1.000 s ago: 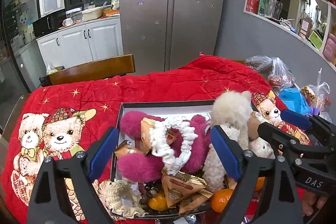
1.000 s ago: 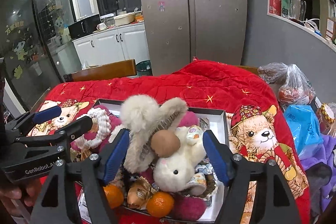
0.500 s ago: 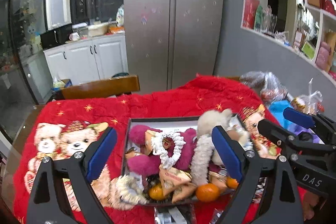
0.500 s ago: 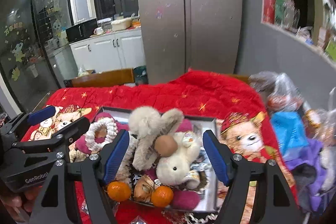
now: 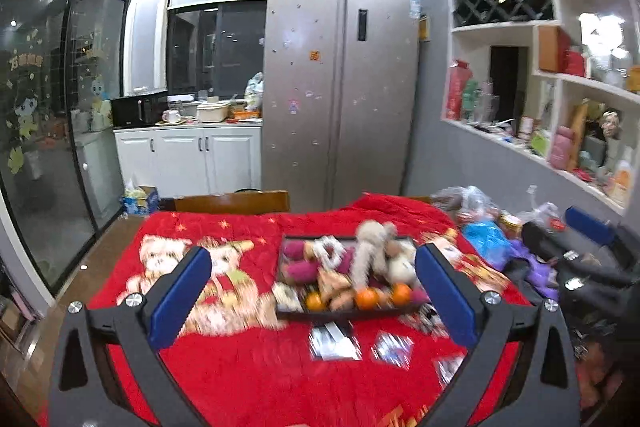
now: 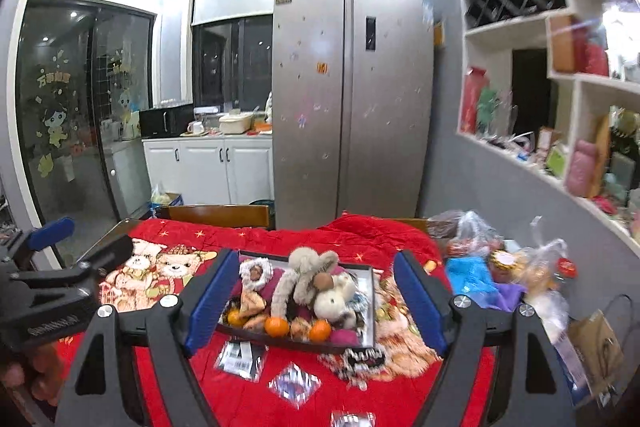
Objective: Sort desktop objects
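Note:
A dark tray (image 5: pixel 344 314) (image 6: pixel 374 277) sits on the red bear-print cloth (image 5: pixel 248 379) (image 6: pixel 360 235), piled with plush toys (image 5: pixel 374 247) (image 6: pixel 310 275), oranges (image 5: pixel 366 298) (image 6: pixel 277 325) and snack packets. Silver packets (image 5: pixel 334 345) (image 6: pixel 240 355) lie on the cloth in front of it. My left gripper (image 5: pixel 312 303) is open and empty, well back from the tray. My right gripper (image 6: pixel 310 307) is open and empty, also back from it; it shows at the right of the left wrist view (image 5: pixel 588 231). The left gripper shows at the left of the right wrist view (image 6: pixel 52 233).
Plastic bags (image 6: pixel 480 239) and a blue bag (image 5: pixel 486 239) crowd the table's right side. A wooden chair back (image 5: pixel 232 203) stands behind the table, a fridge (image 5: pixel 340 91) beyond. Wall shelves (image 6: pixel 560 147) run along the right.
Both grippers have pulled back and up from the tray, which now looks smaller and farther. Both stay open and empty. Silver packets in front of the tray have come into view.

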`<state>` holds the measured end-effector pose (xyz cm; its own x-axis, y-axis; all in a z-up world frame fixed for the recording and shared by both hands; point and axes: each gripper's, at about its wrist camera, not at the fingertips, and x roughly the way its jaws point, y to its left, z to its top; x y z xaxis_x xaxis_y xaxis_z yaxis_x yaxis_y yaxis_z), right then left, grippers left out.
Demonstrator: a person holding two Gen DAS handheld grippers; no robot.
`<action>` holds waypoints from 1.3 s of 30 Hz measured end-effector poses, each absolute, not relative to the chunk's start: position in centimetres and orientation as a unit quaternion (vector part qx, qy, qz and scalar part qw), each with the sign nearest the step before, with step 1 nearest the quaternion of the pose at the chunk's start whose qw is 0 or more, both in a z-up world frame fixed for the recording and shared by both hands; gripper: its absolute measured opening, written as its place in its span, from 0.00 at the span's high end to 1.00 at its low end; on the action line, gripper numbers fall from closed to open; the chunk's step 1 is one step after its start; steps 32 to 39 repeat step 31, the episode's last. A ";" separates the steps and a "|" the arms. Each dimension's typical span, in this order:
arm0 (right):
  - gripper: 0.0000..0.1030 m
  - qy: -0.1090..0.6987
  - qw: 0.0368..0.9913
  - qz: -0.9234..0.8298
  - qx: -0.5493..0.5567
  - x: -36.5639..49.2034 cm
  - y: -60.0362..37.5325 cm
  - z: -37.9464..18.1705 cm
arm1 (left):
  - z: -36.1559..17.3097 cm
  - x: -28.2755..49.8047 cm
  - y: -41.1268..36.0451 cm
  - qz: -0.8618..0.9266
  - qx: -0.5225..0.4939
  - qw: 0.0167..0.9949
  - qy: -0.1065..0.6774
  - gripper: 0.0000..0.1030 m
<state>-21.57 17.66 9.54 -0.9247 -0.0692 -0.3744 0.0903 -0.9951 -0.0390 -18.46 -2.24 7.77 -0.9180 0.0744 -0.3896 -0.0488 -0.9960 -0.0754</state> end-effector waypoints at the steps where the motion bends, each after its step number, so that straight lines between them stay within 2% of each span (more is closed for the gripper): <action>1: 0.21 0.031 0.026 -0.983 0.181 -19.9 17.4 9.0 | 7.0 -16.8 -2.5 0.979 -0.199 0.032 -0.040 0.00; 7: 0.21 0.024 0.012 -0.984 0.175 -11.8 16.7 2.2 | 0.6 -11.4 -3.4 0.962 -0.263 0.026 -0.076 0.00; 12: 0.21 0.038 0.010 -0.974 0.221 -11.6 16.8 -0.4 | -2.0 -11.0 -2.9 0.954 -0.292 0.028 -0.070 0.00; 39: 0.21 0.038 0.021 -0.968 0.248 -12.8 16.6 -1.8 | -2.6 -13.0 -1.2 0.956 -0.290 0.026 -0.029 0.00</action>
